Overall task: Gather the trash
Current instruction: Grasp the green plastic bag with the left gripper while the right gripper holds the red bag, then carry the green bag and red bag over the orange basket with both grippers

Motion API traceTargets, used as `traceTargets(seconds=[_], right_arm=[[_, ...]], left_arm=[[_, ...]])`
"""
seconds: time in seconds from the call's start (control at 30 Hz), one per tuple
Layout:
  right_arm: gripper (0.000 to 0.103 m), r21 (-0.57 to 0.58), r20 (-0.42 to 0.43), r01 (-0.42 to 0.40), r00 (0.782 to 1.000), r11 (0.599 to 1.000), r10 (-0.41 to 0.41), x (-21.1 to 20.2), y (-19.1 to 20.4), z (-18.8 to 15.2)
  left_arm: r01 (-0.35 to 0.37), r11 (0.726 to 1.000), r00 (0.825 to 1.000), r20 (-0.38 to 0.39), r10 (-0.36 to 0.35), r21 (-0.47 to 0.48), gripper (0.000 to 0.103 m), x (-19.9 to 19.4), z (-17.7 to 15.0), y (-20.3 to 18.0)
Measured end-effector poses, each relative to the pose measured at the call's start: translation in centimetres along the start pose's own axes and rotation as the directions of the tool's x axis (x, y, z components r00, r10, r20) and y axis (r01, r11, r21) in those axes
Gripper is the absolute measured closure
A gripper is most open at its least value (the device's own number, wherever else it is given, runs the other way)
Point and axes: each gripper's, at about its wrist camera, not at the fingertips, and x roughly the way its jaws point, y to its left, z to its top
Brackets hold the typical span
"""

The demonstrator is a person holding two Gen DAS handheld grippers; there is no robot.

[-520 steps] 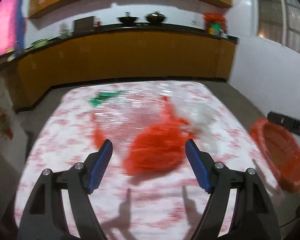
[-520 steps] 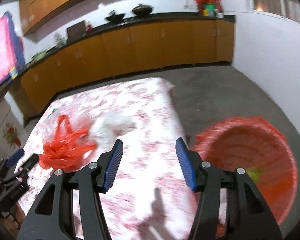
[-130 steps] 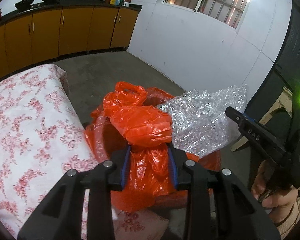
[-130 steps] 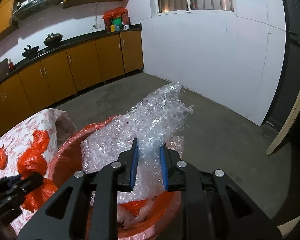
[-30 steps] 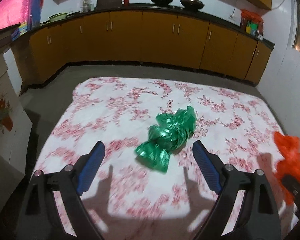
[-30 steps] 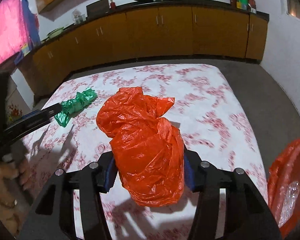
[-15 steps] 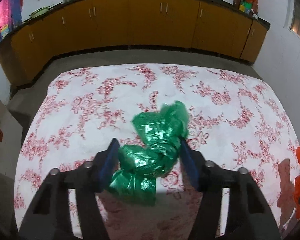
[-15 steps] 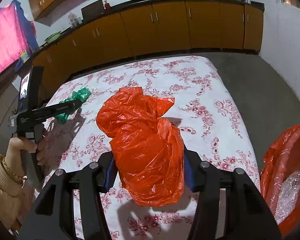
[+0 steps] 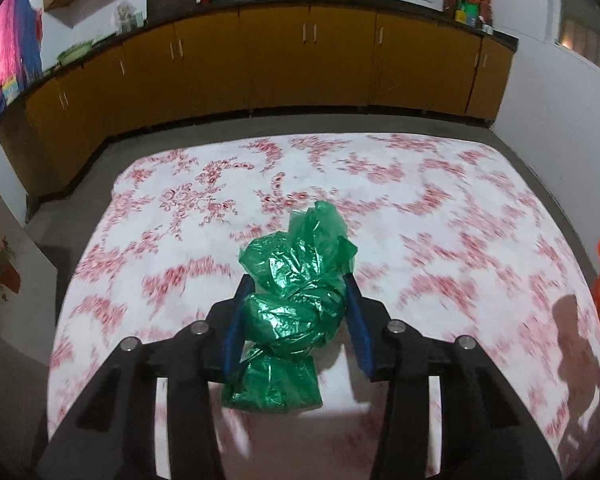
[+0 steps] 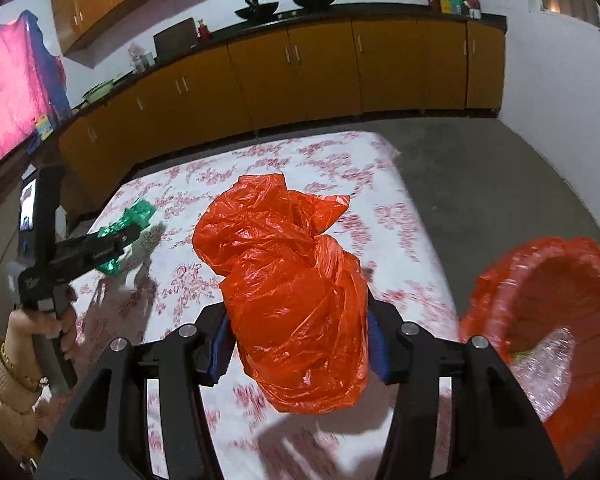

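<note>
Green bag (image 9: 296,304) sits between the left gripper (image 9: 296,320) pads, jaws closing on it above the floral table (image 9: 440,208). Right gripper (image 10: 300,336) clamps the orange bag (image 10: 292,288); orange-lined bin (image 10: 552,280) just beside the table.

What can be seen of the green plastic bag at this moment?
The green plastic bag is a thin, glossy, crumpled bundle, twisted into lumps with a loose ruffled end pointing away from the camera. It sits between the blue pads of the left gripper, whose jaws are closing on its middle. Its lower end hangs below the pads, just over the flowered tablecloth; whether it touches the cloth cannot be told. From the right wrist it shows at the table's left side.
</note>
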Motion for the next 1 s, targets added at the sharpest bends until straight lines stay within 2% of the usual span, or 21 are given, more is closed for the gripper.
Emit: traceTargets(seconds=[0.23, 0.57, 1.0], right_arm=[[0.049, 0.045, 0.043, 0.054, 0.997, 0.998, -0.056, -5.1, -2.2, -1.9], [0.049, 0.125, 0.113, 0.146, 0.981, 0.981, -0.16, -11.7, -5.4, -4.3], [0.049, 0.203, 0.158, 0.22, 0.954, 0.954, -0.254, -16.6, -8.4, -7.0]], left_arm=[[0.034, 0.999, 0.998, 0.054, -0.036, 0.024, 0.059, -6.5, -1.9, -3.4], [0.133, 0.986, 0.985, 0.096, -0.143, 0.104, 0.058, -14.1, -5.0, -9.5], [0.207, 0.952, 0.965, 0.112, -0.237, 0.227, 0.058, -18.9, -7.8, -16.3]])
